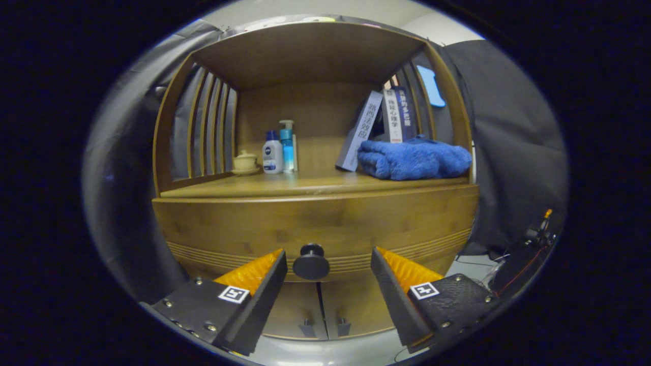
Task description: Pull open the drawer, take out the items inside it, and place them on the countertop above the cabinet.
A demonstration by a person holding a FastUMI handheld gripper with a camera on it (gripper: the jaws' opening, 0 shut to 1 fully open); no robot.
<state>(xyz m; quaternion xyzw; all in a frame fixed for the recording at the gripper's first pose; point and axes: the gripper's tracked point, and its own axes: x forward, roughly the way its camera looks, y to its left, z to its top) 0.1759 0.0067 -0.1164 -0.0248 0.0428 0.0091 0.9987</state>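
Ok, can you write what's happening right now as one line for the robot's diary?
stage: reaching for knob | gripper: open, fingers either side of drawer knob, not touching | drawer: closed | countertop: blue towel, bottles

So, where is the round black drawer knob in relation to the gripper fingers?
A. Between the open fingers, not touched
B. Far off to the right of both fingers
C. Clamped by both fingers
A: the knob sits in the gap of the gripper, whose fingers stand apart from it.

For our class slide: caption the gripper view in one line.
Open gripper brackets the closed drawer's black knob, below the countertop.
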